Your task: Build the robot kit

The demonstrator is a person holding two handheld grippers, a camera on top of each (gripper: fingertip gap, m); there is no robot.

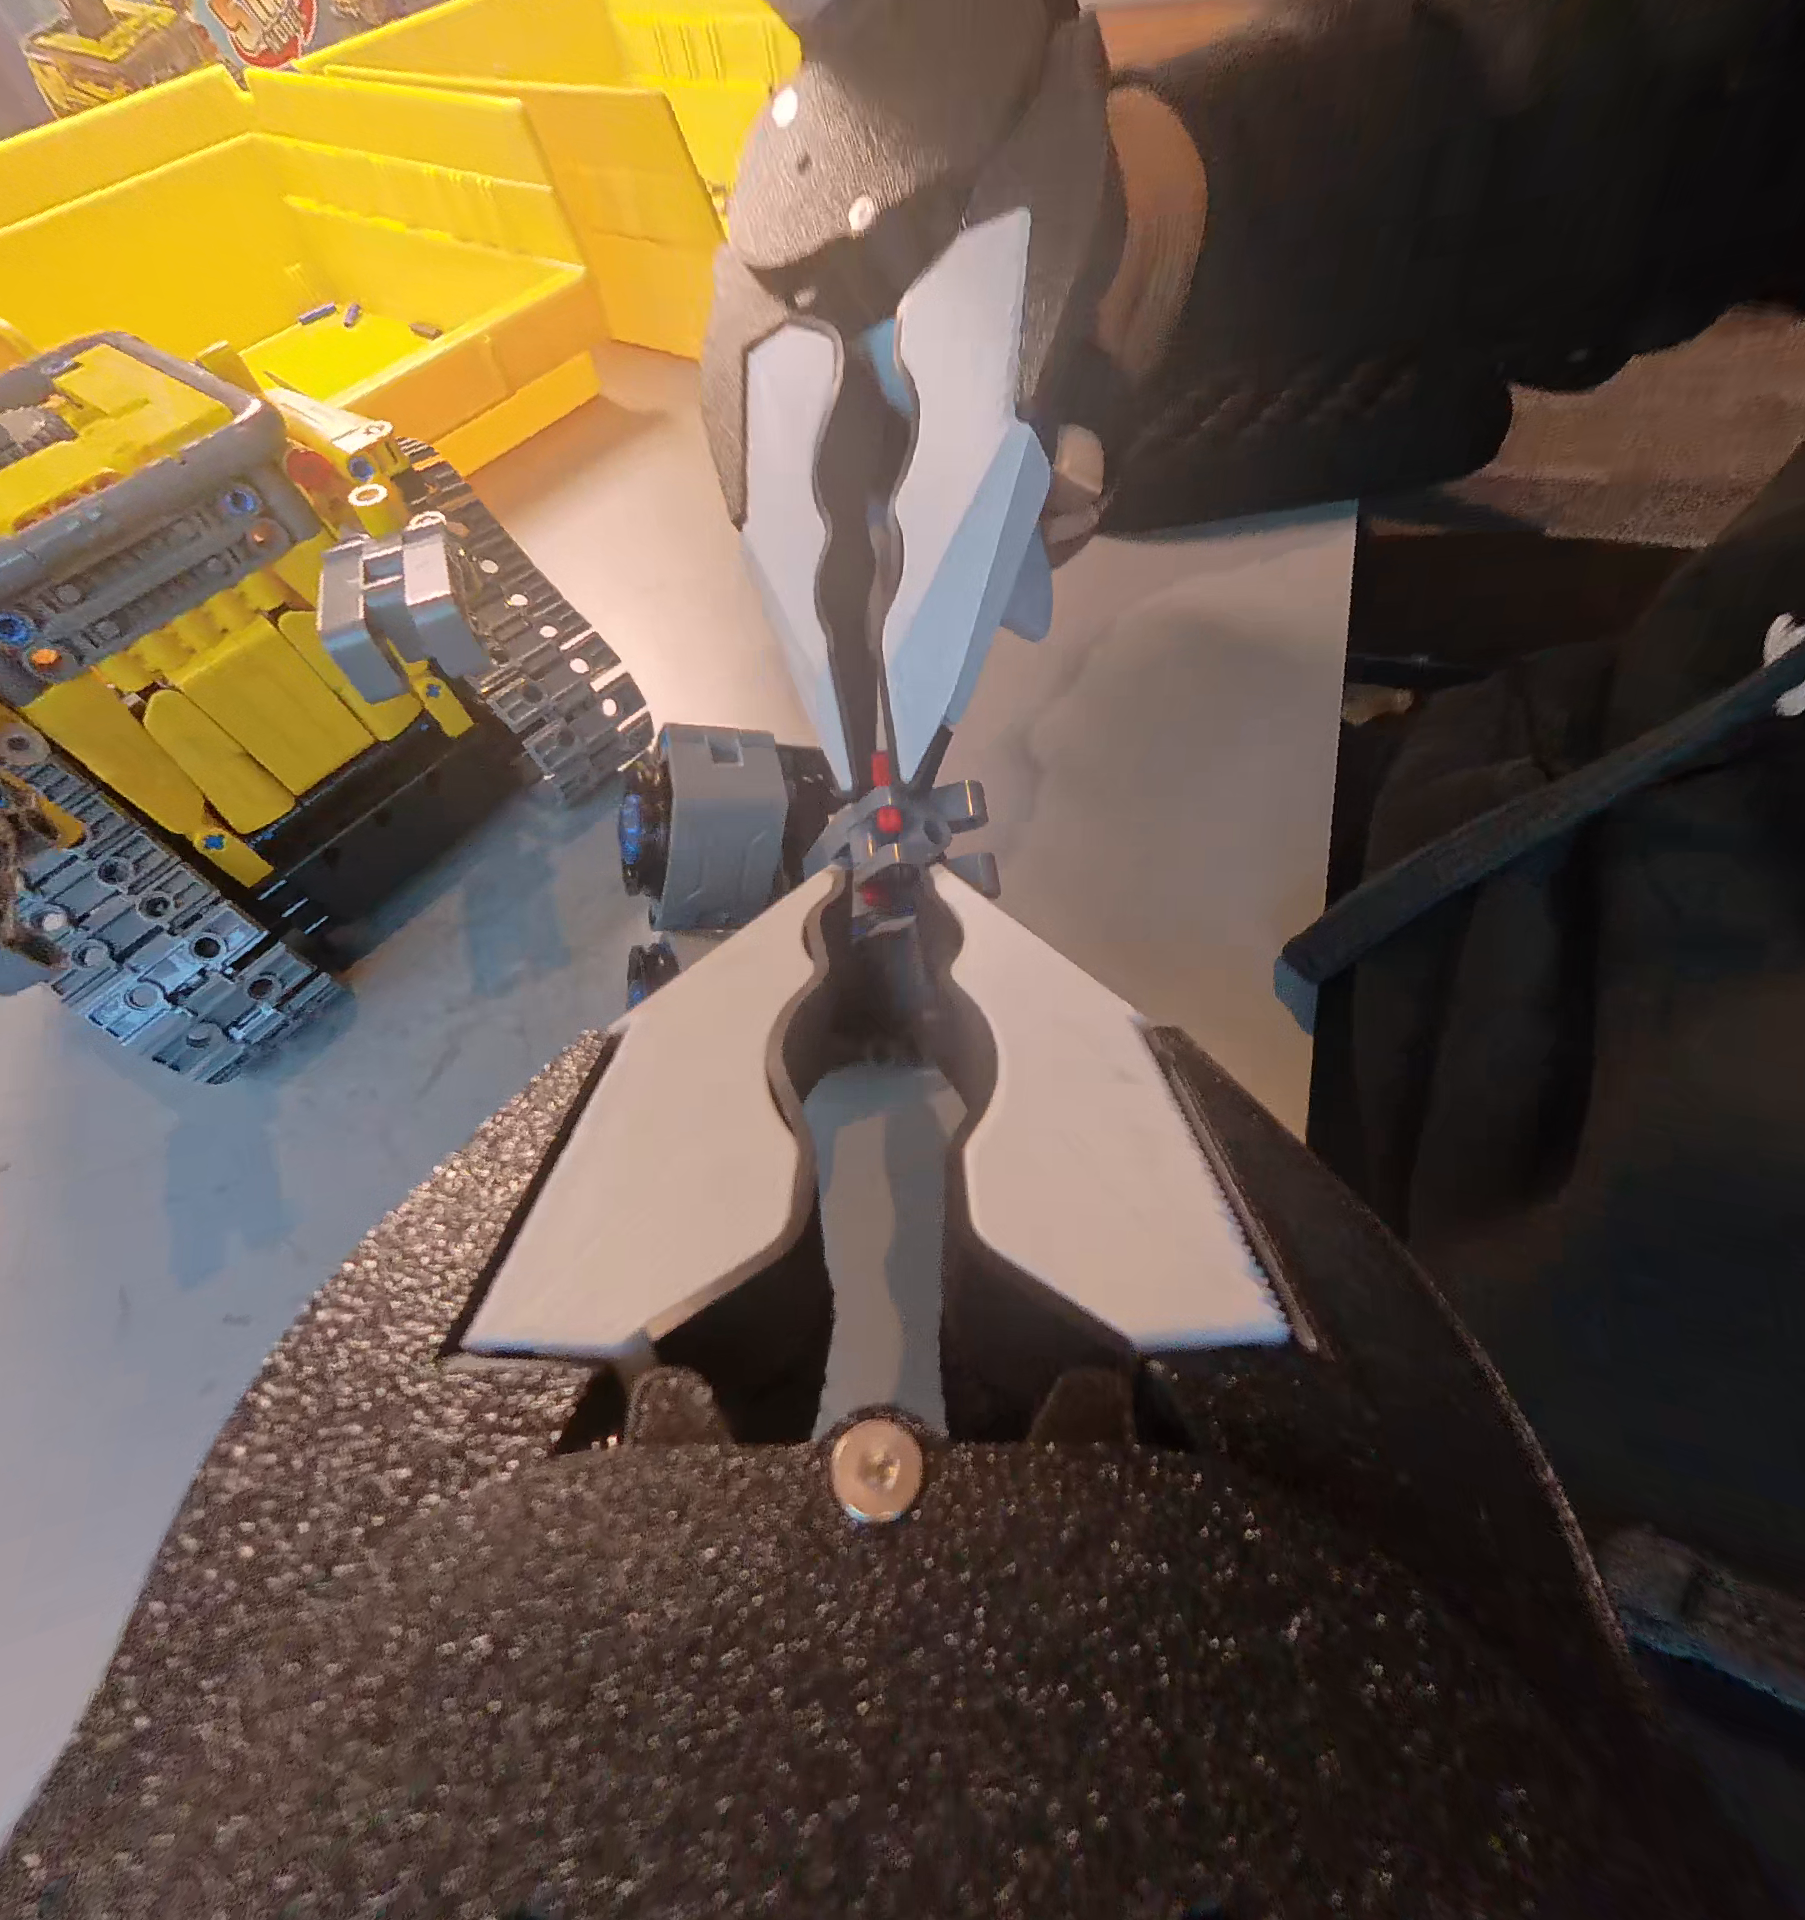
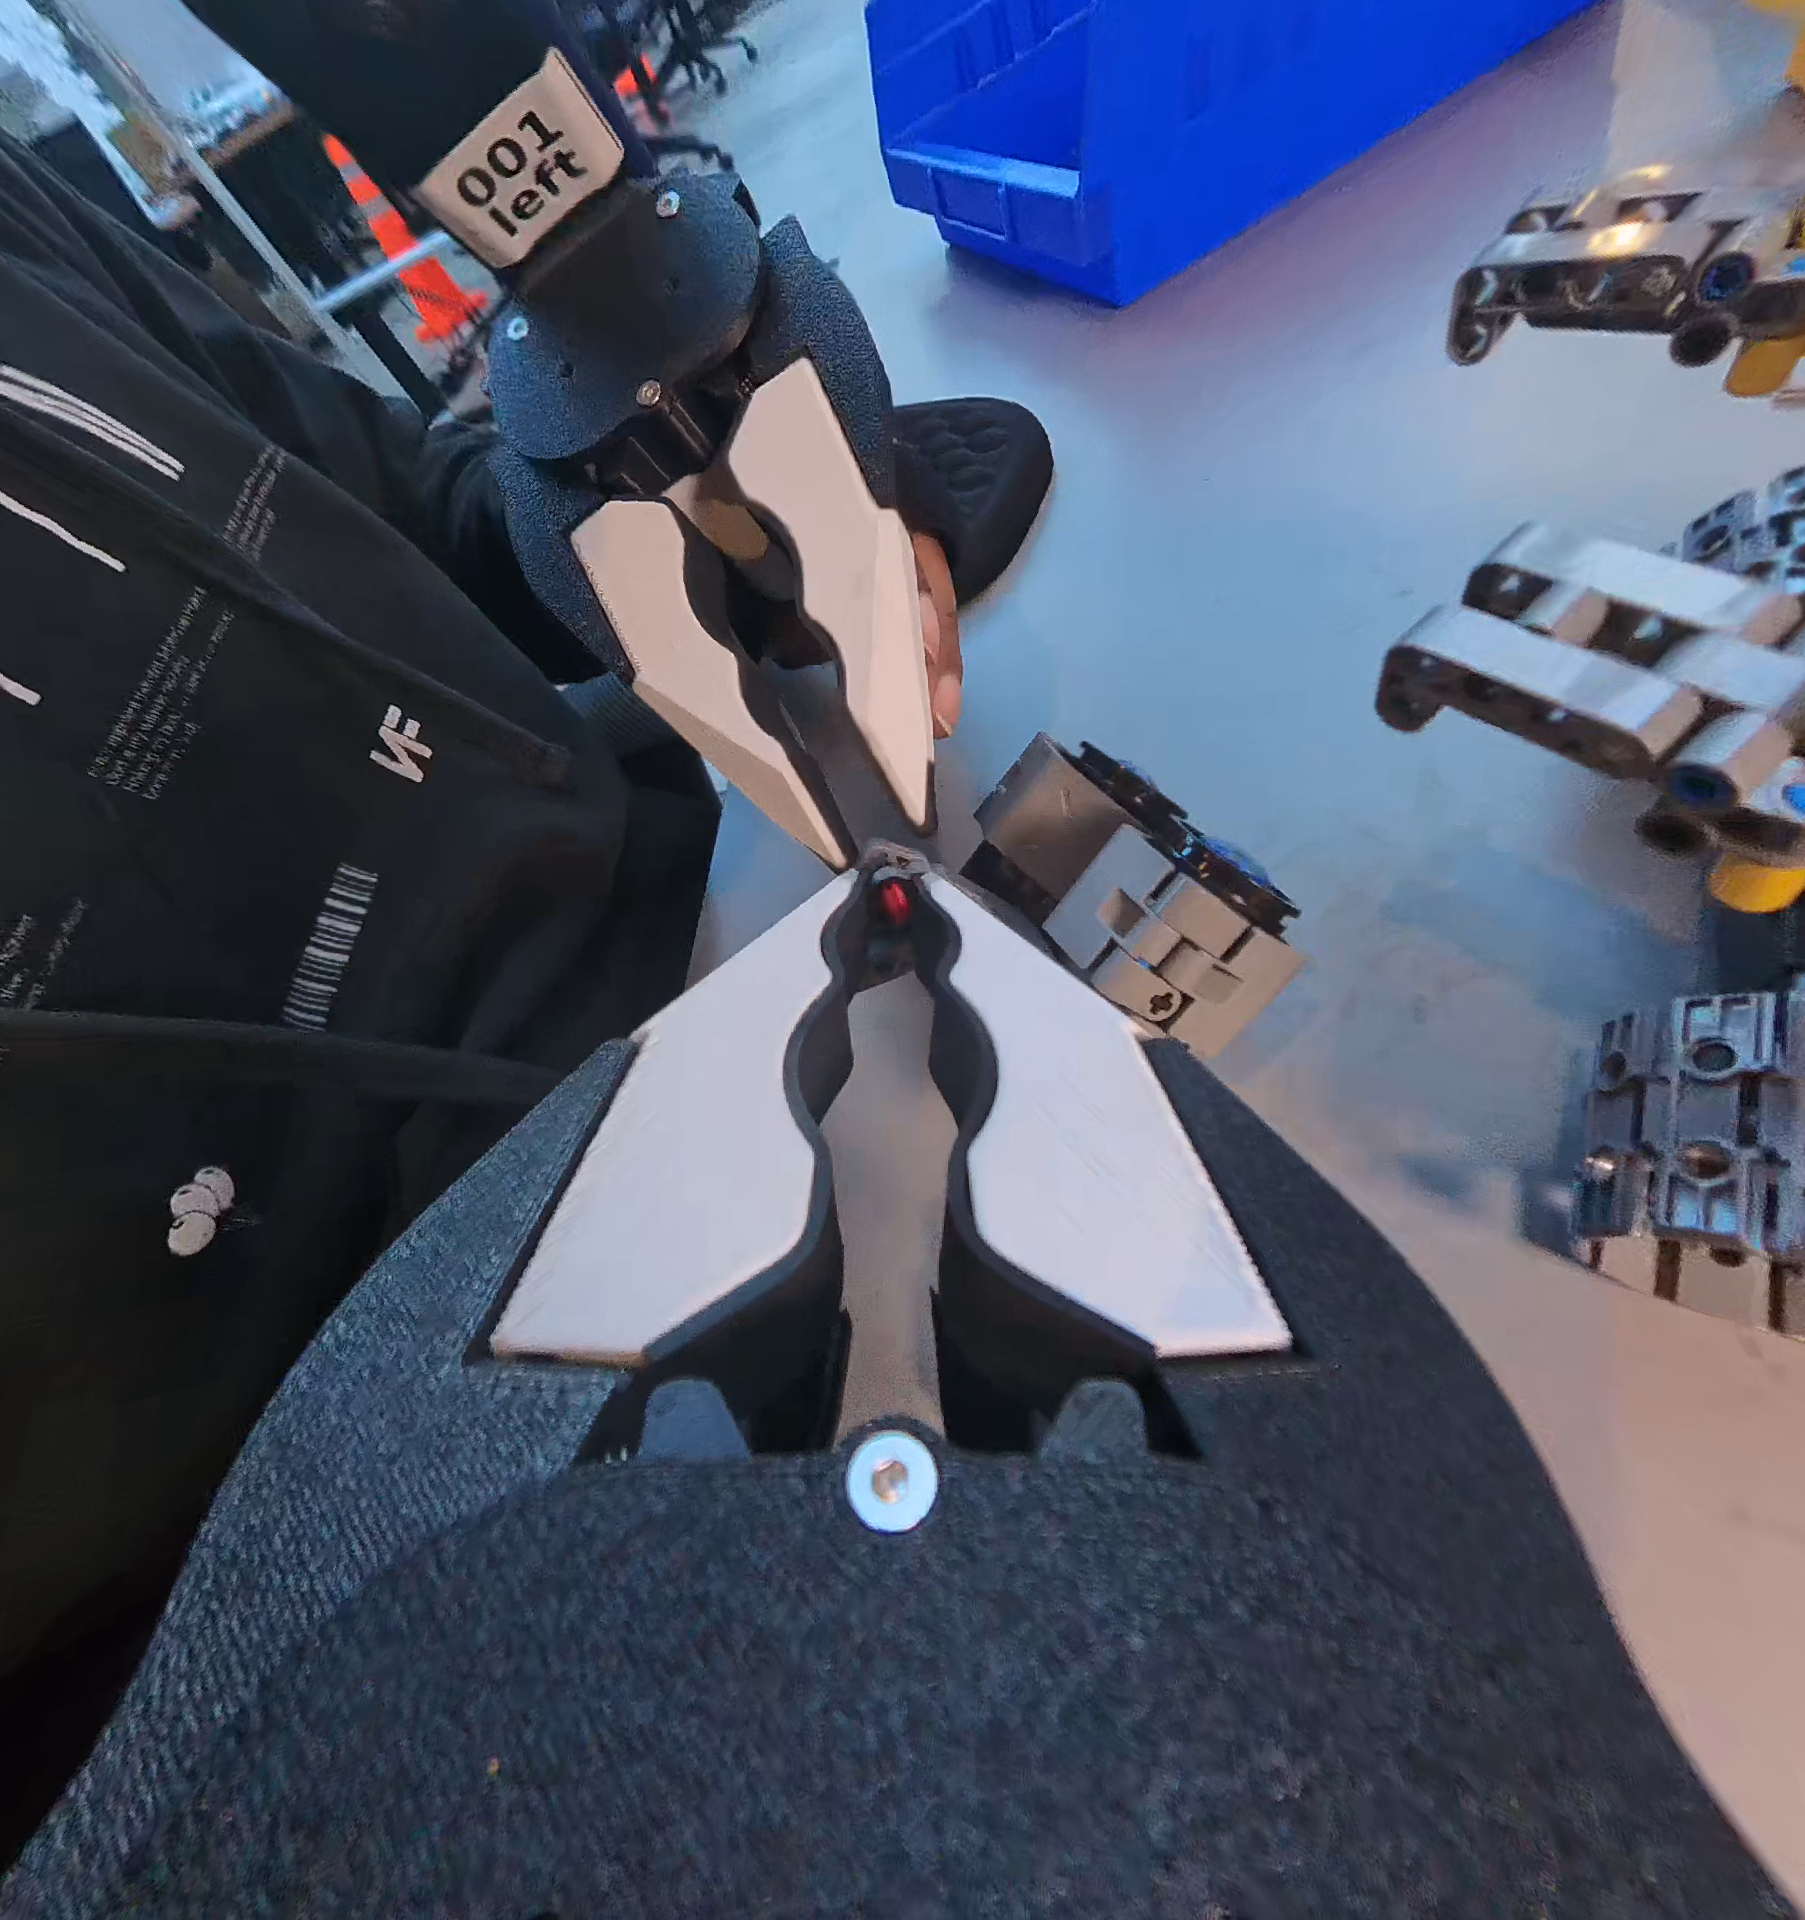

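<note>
My left gripper (image 1: 882, 883) and my right gripper (image 2: 890, 896) meet tip to tip above the table, near its edge. Both are shut on a small grey connector piece with red pins (image 1: 903, 826), which they hold between them from opposite ends. In the right wrist view only its red part (image 2: 890, 902) shows between my jaws. The right gripper (image 1: 877, 771) comes in from above in the left wrist view. The left gripper (image 2: 877, 844), which bears a white label, comes in from the upper left in the right wrist view.
A grey motor-like block (image 1: 716, 821) (image 2: 1137, 914) lies on the table just behind the tips. A yellow tracked brick vehicle (image 1: 181, 644) stands to the left before yellow bins (image 1: 358, 239). A blue bin (image 2: 1137, 135) and grey track parts (image 2: 1604, 675) lie beyond. A person in black (image 2: 202, 727) sits close by. Both grippers' tips are close together, under 4 cm apart. Both grippers' tips are roughly 15 cm from the yellow tracked brick vehicle (image 1: 181, 644).
</note>
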